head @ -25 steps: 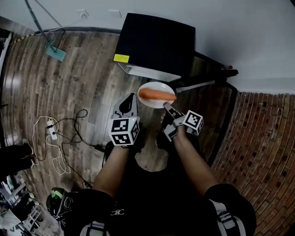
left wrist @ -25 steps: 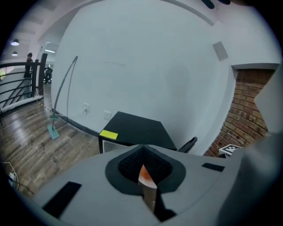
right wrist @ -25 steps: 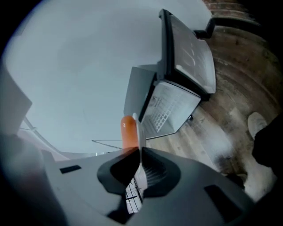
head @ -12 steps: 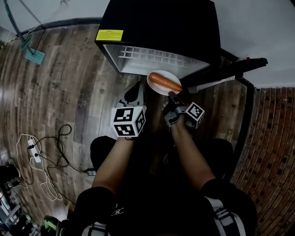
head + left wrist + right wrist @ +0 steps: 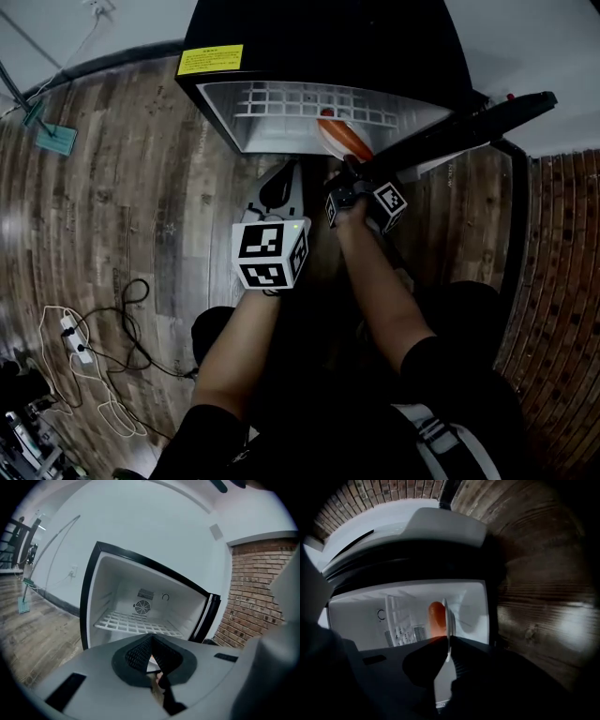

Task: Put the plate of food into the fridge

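The black fridge stands open, showing a white interior with a wire shelf. A white plate carrying an orange-red sausage hangs at the fridge's opening, over the shelf's front right part. My right gripper is shut on the plate's near rim. In the right gripper view the plate appears edge-on with the sausage beside it, and the right gripper pinches its rim. My left gripper is shut and holds nothing, just in front of the fridge; in its own view the left gripper points at the shelf.
The fridge door swings out to the right, next to a brick wall. Cables and a power strip lie on the wood floor at the left, and a mop head lies by the far wall. A fan vent sits on the fridge's back wall.
My right gripper has carried the plate forward and down, from in front of the fridge into its opening. The left gripper has also come down and nearer to the fridge.
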The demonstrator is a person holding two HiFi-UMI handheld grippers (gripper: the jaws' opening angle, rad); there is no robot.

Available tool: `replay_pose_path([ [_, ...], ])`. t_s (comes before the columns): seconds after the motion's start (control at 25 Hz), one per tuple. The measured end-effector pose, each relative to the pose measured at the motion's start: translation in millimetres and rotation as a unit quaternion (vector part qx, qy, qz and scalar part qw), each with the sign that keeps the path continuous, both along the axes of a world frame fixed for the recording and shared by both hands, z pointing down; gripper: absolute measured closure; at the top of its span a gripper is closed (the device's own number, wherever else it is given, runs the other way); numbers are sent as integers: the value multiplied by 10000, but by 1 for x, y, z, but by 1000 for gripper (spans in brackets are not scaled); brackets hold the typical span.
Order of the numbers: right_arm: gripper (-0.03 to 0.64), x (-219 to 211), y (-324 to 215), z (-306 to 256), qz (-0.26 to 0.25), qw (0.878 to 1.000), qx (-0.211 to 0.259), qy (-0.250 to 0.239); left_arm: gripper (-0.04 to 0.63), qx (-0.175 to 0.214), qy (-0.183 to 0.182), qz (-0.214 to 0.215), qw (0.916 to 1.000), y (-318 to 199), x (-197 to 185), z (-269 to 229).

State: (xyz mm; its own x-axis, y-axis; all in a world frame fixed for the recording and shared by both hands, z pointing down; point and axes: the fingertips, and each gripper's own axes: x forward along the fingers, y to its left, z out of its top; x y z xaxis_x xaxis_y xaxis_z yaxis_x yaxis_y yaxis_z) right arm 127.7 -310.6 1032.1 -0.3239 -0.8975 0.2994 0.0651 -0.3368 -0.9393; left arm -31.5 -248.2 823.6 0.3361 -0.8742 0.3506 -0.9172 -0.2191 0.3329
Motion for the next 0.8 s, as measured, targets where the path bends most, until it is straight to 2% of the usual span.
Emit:
replay_pose_path([
  [0.32, 588, 4, -44, 35, 759, 9969, -194, 85, 598, -150, 71, 76, 9998, 13, -9, 11],
  [0.48, 581, 8, -58, 50, 818, 9960, -231, 269, 598, -54, 170, 97, 9998, 19, -12, 1],
  [0.6, 582, 9, -65, 53, 910, 9948, -245, 373, 598, -133, 158, 58, 9998, 20, -17, 7],
  [0.8, 580, 2, -75, 63, 823, 9931, -564, 610, 598, -218, 122, 96, 9996, 19, -15, 14],
])
